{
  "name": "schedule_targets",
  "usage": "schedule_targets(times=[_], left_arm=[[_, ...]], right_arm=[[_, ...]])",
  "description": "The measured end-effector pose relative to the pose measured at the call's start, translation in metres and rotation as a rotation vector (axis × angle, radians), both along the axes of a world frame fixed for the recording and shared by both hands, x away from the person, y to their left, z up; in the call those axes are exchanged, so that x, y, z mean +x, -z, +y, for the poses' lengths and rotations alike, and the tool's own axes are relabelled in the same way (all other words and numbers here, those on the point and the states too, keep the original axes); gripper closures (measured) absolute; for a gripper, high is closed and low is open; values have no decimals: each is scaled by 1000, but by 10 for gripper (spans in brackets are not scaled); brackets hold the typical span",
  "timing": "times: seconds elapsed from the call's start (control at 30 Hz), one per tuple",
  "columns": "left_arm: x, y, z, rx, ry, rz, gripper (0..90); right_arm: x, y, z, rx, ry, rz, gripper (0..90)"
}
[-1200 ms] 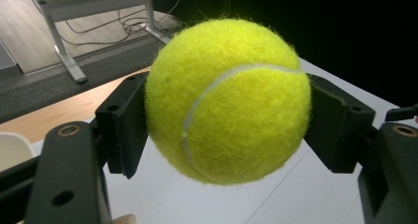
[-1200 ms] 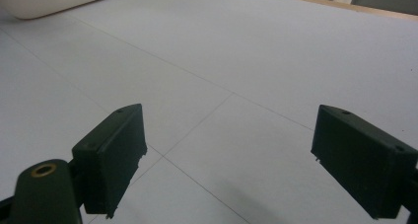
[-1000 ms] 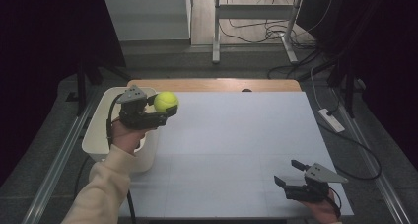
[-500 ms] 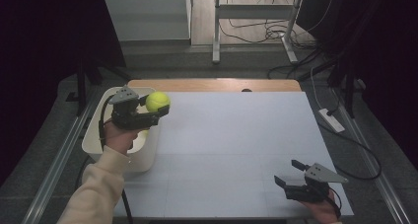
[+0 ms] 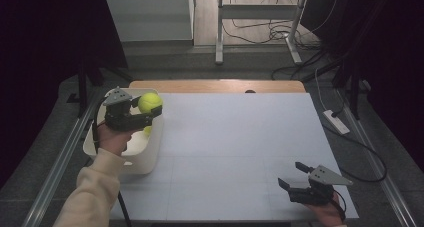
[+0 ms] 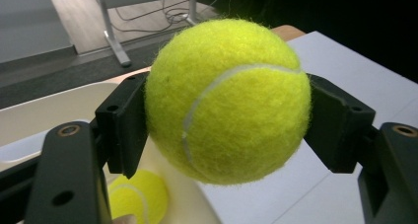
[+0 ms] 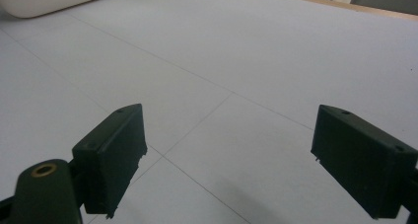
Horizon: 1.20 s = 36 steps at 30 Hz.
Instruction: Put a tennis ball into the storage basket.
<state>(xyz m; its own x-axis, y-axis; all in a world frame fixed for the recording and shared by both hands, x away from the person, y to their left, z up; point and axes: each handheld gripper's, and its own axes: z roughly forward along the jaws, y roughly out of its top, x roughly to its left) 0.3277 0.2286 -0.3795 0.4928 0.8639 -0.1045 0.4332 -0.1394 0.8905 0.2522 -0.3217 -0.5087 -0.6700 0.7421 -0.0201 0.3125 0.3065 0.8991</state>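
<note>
A bin (image 5: 142,159) stands at the counter's (image 5: 240,152) left edge, toward the far corner. Above the bin's far right rim, the left tool (image 5: 150,109) holds a ball (image 5: 150,102); a second ball (image 6: 138,197) lies in the bin. The right tool (image 5: 292,174) hovers near the counter's near right corner, well apart.

White power strip (image 5: 335,121) on floor (right of table (image 5: 240,152)); cables (image 5: 260,33) behind.
</note>
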Motion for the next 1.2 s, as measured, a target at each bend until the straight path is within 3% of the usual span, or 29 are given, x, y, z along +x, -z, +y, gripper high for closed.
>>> schedule_targets(times=[0.27,0.5,1.07,1.2], left_arm=[[4,6,16,2,-55,21,268],[7,15,29,28,-102,53,268],[21,25,47,51,-186,125,265],[24,28,49,83,-197,147,265]], right_arm=[[1,0,0,2,-3,0,131],[0,0,1,-2,-3,-2,131],[0,0,1,-4,-3,0,132],[0,1,1,-4,-4,1,132]])
